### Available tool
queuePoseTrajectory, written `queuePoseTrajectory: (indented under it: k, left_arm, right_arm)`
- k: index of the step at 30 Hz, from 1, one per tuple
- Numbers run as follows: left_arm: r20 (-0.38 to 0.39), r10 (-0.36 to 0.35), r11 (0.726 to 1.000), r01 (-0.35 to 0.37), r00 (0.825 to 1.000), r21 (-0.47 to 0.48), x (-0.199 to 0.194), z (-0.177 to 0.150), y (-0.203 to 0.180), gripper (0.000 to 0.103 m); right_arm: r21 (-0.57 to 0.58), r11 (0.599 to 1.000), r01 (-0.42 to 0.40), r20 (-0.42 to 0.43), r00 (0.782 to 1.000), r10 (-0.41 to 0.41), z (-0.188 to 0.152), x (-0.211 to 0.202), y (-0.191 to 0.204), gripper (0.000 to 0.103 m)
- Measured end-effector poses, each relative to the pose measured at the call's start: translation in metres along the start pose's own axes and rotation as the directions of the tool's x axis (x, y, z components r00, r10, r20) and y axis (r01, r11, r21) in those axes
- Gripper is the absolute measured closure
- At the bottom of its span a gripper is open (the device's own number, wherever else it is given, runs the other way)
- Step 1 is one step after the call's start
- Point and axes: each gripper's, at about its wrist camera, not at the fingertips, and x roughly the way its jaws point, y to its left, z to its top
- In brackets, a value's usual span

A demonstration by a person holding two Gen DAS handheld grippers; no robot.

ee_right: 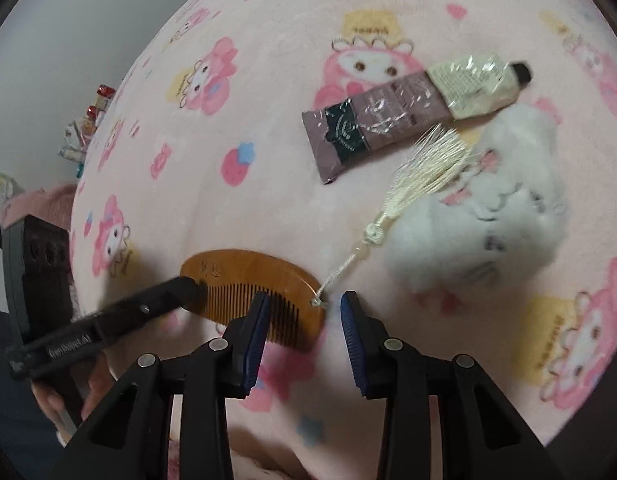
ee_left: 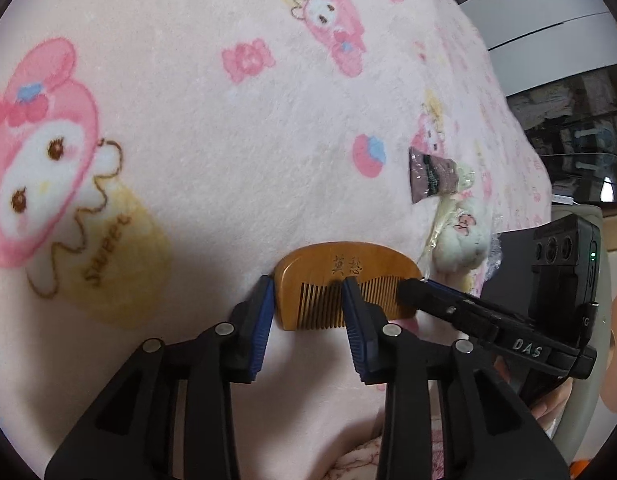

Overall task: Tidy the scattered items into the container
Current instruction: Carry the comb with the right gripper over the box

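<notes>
A wooden comb [ee_left: 340, 268] lies flat on the pink cartoon blanket [ee_left: 228, 160]. My left gripper [ee_left: 308, 284] stands open over the comb's left half, one pad at its end and the other across the teeth. My right gripper [ee_right: 304, 300] is open astride the comb's [ee_right: 248, 276] other end, where a cream tassel [ee_right: 424, 160] is tied on. One of its fingers [ee_left: 428, 300] also shows in the left wrist view. A hand-cream tube [ee_right: 388, 116] and a white plush toy [ee_right: 488, 220] lie beyond. No container is in view.
The blanket's edge drops away on the left of the right wrist view, where small packets [ee_right: 84, 128] stand. White and dark furniture [ee_left: 568, 60] is beyond the blanket in the left wrist view. A hand [ee_right: 68, 392] grips the left tool.
</notes>
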Motion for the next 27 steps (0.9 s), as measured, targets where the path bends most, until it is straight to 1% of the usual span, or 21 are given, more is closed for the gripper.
queuePoseTrajectory:
  k: [1, 3, 5, 7, 9, 10, 13, 14, 17, 20, 24, 25, 27]
  left_arm:
    - [0.006, 0.002, 1.000, -0.002, 1.000, 0.013, -0.003, -0.002, -0.006, 0.071]
    - [0.028, 0.022, 0.998, -0.024, 0.999, 0.058, -0.015, -0.006, -0.018, 0.073]
    - [0.040, 0.015, 0.994, -0.019, 0.999, 0.104, -0.028, -0.012, -0.031, 0.074]
    - [0.052, -0.010, 0.990, 0.002, 0.999, 0.144, -0.044, -0.019, -0.047, 0.074]
    - [0.061, -0.046, 0.981, 0.034, 0.997, 0.191, -0.059, -0.029, -0.065, 0.074]
    - [0.068, -0.058, 0.975, 0.042, 0.996, 0.219, -0.066, -0.034, -0.076, 0.074]
    - [0.069, -0.093, 0.951, 0.068, 0.993, 0.301, -0.081, -0.049, -0.110, 0.074]
    - [0.067, -0.102, 0.942, 0.074, 0.993, 0.327, -0.082, -0.054, -0.124, 0.074]
    - [0.041, -0.130, 0.905, 0.102, 0.991, 0.414, -0.082, -0.069, -0.167, 0.074]
    - [0.013, -0.158, 0.865, 0.132, 0.987, 0.485, -0.073, -0.081, -0.212, 0.074]
    - [-0.005, -0.199, 0.801, 0.166, 0.980, 0.575, -0.059, -0.101, -0.277, 0.074]
    - [-0.012, -0.210, 0.787, 0.176, 0.978, 0.592, -0.055, -0.105, -0.291, 0.074]
    - [-0.031, -0.230, 0.757, 0.199, 0.973, 0.622, -0.046, -0.111, -0.319, 0.074]
  right_arm:
    - [0.004, 1.000, -0.005, -0.002, 1.000, 0.005, -0.001, 0.001, 0.000, 0.071]
    - [0.007, 1.000, -0.022, 0.038, 0.999, 0.021, -0.006, -0.008, 0.003, 0.071]
    - [0.011, 0.999, -0.053, 0.068, 0.996, 0.052, -0.013, -0.024, 0.004, 0.071]
    - [0.003, 0.998, -0.069, 0.119, 0.991, 0.068, -0.022, -0.049, 0.009, 0.072]
    - [-0.019, 0.997, -0.080, 0.182, 0.980, 0.082, -0.038, -0.083, 0.015, 0.074]
    - [-0.019, 0.996, -0.082, 0.203, 0.976, 0.084, -0.037, -0.094, 0.021, 0.074]
    - [-0.022, 0.998, -0.051, 0.277, 0.959, 0.055, -0.063, -0.140, 0.016, 0.074]
    - [-0.018, 0.999, -0.046, 0.300, 0.953, 0.049, -0.073, -0.161, 0.005, 0.074]
    - [0.014, 1.000, -0.026, 0.361, 0.933, 0.019, -0.098, -0.194, -0.005, 0.074]
    - [0.054, 0.999, 0.001, 0.428, 0.904, -0.024, -0.121, -0.232, -0.027, 0.074]
    - [0.117, 0.993, 0.024, 0.521, 0.850, -0.082, -0.155, -0.280, -0.068, 0.074]
    - [0.128, 0.992, 0.022, 0.533, 0.841, -0.088, -0.161, -0.287, -0.075, 0.074]
    - [0.160, 0.987, 0.016, 0.567, 0.817, -0.105, -0.175, -0.306, -0.098, 0.074]
